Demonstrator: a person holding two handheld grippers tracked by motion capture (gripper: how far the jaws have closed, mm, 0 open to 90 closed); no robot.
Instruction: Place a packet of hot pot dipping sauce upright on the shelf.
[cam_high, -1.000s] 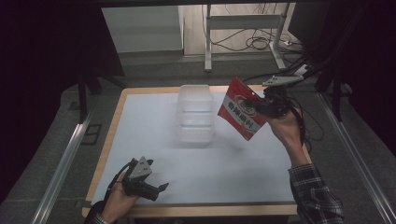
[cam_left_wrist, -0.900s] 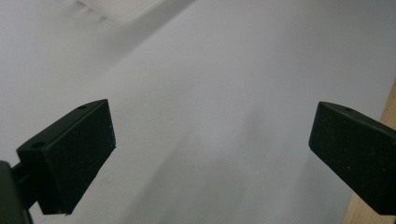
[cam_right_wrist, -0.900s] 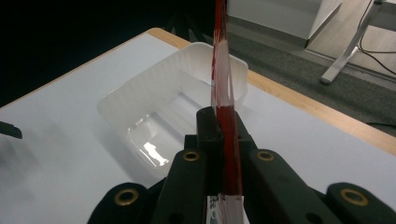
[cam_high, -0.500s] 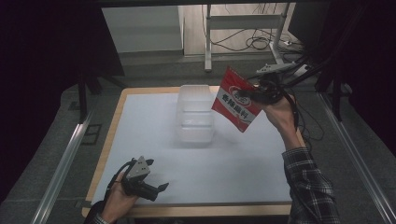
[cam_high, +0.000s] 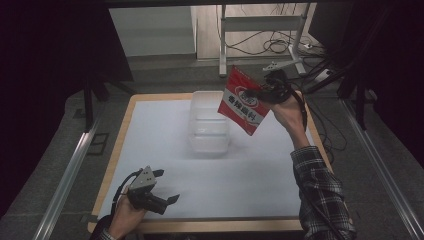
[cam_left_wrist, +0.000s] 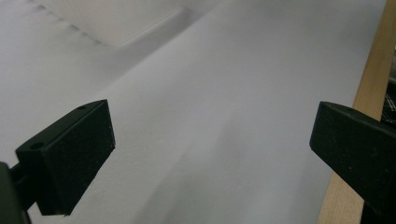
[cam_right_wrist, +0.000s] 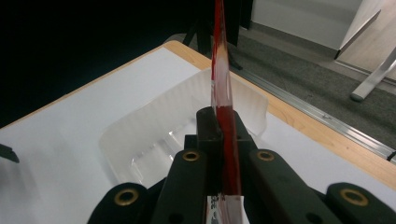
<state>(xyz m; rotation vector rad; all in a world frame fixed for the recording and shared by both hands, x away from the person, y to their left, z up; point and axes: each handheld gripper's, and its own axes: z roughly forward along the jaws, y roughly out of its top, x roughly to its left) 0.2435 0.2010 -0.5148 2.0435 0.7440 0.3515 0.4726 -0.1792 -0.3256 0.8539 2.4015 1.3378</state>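
A red and white snack packet (cam_high: 244, 101) hangs in the air over the right rim of a clear plastic tub (cam_high: 209, 122) on the white table. My right gripper (cam_high: 264, 89) is shut on the packet's right edge, held high by the raised right hand. Seen edge-on in the right gripper view, the packet (cam_right_wrist: 220, 70) stands between the closed jaws, with the tub (cam_right_wrist: 177, 126) just below and beyond it. My left gripper (cam_high: 167, 192) rests low near the table's front left corner. Its black pads (cam_left_wrist: 70, 154) stand wide apart with only bare table between them.
The white table sheet (cam_high: 250, 175) has a wooden border (cam_high: 115, 150). Metal rails (cam_high: 70, 170) run along both sides on the floor. A stand and cables (cam_high: 280, 47) lie beyond the far edge. A plaid sleeve (cam_high: 320, 190) crosses the right front of the table.
My right hand has carried the packet leftward and a little farther away, from right of the tub to over its right rim. The left gripper has stayed put.
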